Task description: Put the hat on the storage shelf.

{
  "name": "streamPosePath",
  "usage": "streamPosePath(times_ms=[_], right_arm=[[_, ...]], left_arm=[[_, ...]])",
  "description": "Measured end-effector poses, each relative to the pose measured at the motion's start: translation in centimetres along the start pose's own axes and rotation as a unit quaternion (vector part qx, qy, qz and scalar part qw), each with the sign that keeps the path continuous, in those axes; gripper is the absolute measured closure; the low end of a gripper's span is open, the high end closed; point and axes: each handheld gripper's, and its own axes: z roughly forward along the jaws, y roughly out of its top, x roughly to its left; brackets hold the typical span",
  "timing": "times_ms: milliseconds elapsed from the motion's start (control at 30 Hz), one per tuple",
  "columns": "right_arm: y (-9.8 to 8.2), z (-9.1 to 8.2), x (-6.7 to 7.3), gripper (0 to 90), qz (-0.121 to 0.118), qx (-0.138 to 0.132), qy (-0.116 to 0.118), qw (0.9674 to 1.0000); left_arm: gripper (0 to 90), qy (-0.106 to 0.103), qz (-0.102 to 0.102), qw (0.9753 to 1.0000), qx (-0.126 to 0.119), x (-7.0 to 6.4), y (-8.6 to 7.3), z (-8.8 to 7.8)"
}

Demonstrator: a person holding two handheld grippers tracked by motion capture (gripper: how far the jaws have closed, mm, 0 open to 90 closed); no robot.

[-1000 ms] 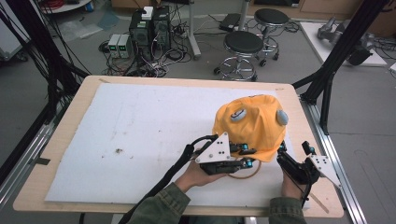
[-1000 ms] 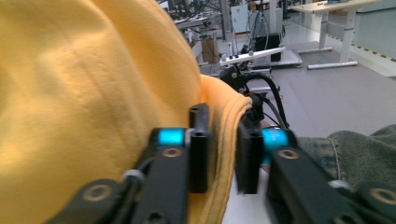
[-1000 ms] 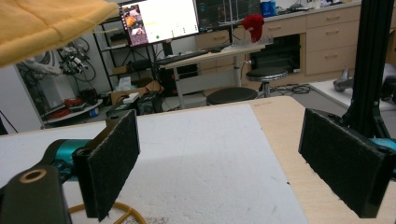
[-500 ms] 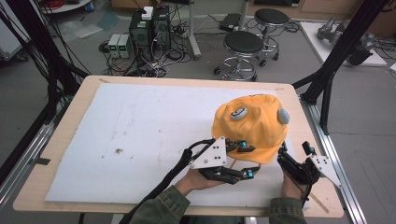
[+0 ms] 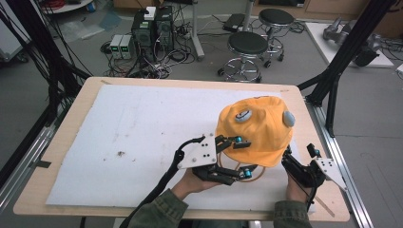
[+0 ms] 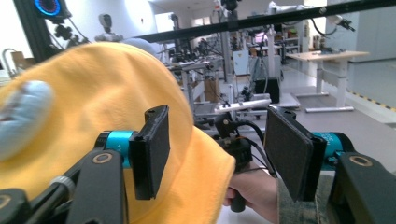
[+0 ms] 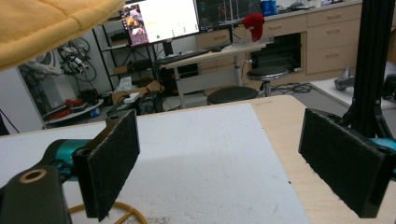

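White-padded desk [image 5: 119, 142] amid lab clutter: yellow hat [image 5: 259, 130] near right edge, left gripper [image 5: 240, 154] just opening wide astride its brim, apparently gripping nothing; right gripper [image 5: 290, 159] agape, empty, beside hat.

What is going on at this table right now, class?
A person at the table works on a yellow hat that sits on a stand over the white mat. The left tool is at the hat's near edge; its jaws have just been opening, and in the left gripper view the brim lies between the pads without being pressed. The right tool waits open beside the hat on its right, gripping nothing. A yellow ring of the stand shows beneath the hat.
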Motion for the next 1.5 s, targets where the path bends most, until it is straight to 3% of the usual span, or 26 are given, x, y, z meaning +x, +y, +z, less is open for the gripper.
streamPosePath(times_ms=[100,167,233,467,667,767,900,1267,1333,1500], right_arm=[[0.0,0.0,0.0,11.4,0.0,0.0,0.0,1.0],[0.0,0.1,0.0,11.4,-0.001,-0.001,0.0,1.0],[0.0,0.0,0.0,11.4,0.001,0.0,0.0,1.0],[0.0,0.1,0.1,11.4,-0.001,-0.001,0.001,1.0],[0.0,0.1,0.1,11.4,0.0,0.002,0.002,1.0],[-0.1,0.1,0.1,11.4,-0.002,0.002,0.002,1.0],[-0.1,0.1,0.2,11.4,-0.002,0.002,0.002,1.0],[-0.1,0.1,0.4,11.4,-0.006,0.003,0.004,1.0],[-0.1,0.1,0.4,11.4,-0.006,0.003,0.004,1.0],[-0.1,0.1,0.4,11.4,-0.007,0.001,0.004,1.0]], left_arm=[[33.1,0.048,0.009,0.9988,-0.005,0.2,0.3,-0.7],[29.7,0.082,0.022,0.9963,-0.011,0.4,0.6,-1.3],[25.2,0.102,0.025,0.9943,-0.014,0.5,0.7,-1.7],[21.0,0.143,0.023,0.9891,-0.023,1.6,1.5,-3.4],[21.0,0.182,0.024,0.9827,-0.022,3.3,2.0,-5.2],[21.0,0.211,0.021,0.977,-0.022,4.3,2.2,-6.5],[21.1,0.259,0.04,0.9649,-0.017,4.9,2.3,-8.2],[21.2,0.318,0.042,0.9466,-0.029,6.6,2.8,-11.7],[21.2,0.332,0.045,0.9419,-0.028,7.0,3.0,-12.5],[21.4,0.37,0.037,0.9274,-0.041,8.2,3.5,-15.0]])
